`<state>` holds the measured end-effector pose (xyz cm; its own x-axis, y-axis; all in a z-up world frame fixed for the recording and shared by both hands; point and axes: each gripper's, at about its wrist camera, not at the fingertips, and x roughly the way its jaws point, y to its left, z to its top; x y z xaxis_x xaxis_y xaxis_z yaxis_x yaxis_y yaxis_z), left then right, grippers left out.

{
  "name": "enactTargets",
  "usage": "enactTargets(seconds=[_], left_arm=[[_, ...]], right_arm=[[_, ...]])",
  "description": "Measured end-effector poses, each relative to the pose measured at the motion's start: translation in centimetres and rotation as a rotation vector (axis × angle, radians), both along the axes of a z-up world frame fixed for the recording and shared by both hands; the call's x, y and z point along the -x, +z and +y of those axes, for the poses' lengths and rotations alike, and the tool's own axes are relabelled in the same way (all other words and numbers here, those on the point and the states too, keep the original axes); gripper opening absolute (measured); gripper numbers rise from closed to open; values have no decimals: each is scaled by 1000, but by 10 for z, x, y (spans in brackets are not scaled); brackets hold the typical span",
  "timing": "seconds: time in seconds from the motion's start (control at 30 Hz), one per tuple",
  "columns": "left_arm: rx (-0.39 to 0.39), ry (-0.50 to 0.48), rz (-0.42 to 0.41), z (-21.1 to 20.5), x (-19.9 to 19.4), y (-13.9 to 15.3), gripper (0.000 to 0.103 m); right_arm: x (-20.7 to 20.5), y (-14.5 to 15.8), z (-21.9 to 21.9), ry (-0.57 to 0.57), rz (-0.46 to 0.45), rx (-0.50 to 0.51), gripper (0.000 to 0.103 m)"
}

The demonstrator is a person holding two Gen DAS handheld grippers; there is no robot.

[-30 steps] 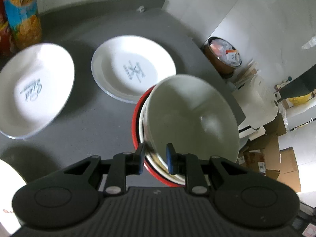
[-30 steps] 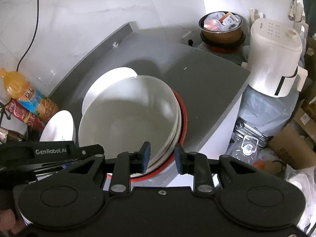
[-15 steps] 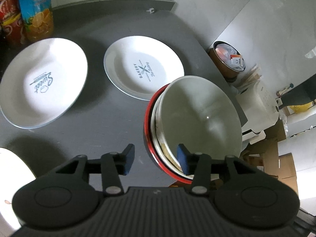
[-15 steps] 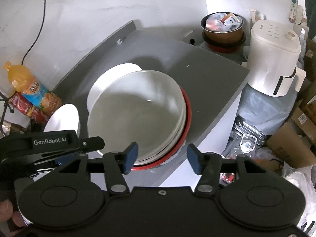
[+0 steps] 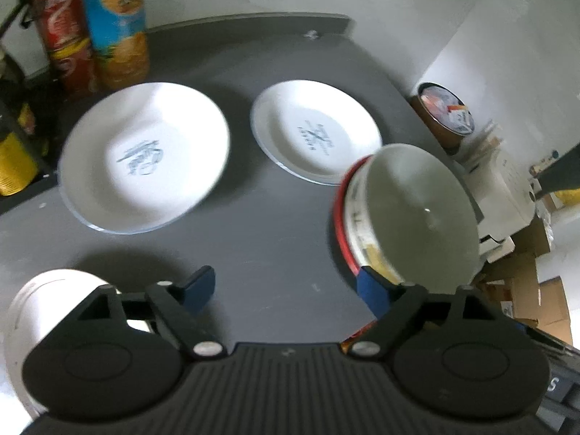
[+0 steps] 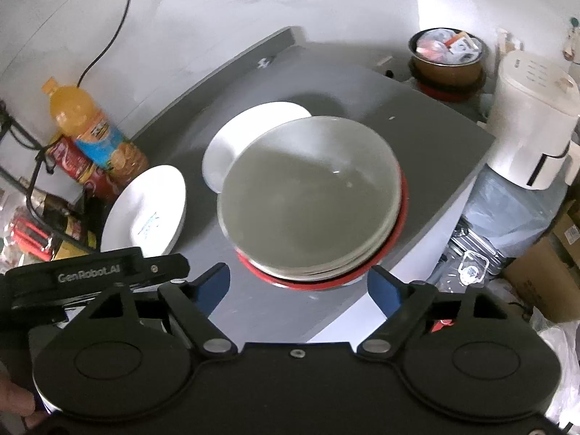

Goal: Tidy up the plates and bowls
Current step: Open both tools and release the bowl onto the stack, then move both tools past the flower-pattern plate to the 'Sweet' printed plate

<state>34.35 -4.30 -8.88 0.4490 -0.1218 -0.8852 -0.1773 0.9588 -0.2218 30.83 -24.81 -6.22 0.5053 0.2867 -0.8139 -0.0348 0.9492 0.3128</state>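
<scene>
A stack of bowls (image 5: 409,214) (image 6: 311,199), pale ones nested over a red one, sits near the right edge of the grey counter (image 5: 261,224). Two white printed plates lie behind it: a large one (image 5: 145,156) (image 6: 145,210) to the left and a smaller one (image 5: 315,130) (image 6: 246,127) further right. Part of another white dish (image 5: 25,311) shows at the bottom left of the left wrist view. My left gripper (image 5: 286,288) is open, its right finger just beside the stack. My right gripper (image 6: 299,286) is open in front of the stack, holding nothing.
An orange drink bottle (image 5: 116,25) (image 6: 94,130) and red cans (image 5: 65,40) stand at the counter's back left. Off the right edge are a white appliance (image 6: 533,123), a brown pot (image 6: 449,58), bags and cardboard boxes (image 6: 543,275). The left gripper's black body (image 6: 90,275) crosses the right wrist view.
Both grippers opened, let go of the bowl stack and drew back from it. The left gripper swung left, so the stack now lies to its right.
</scene>
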Motion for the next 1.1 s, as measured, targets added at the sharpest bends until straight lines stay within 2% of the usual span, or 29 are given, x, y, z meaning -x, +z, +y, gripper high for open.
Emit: enactTargets(seconds=[0.57, 1.1], left_arm=[[12, 176, 3, 80, 53, 11, 88], [25, 347, 22, 147, 101, 8, 88]], right_arm=[[7, 7, 73, 227, -10, 14, 91], [7, 15, 151, 442, -20, 69, 92]])
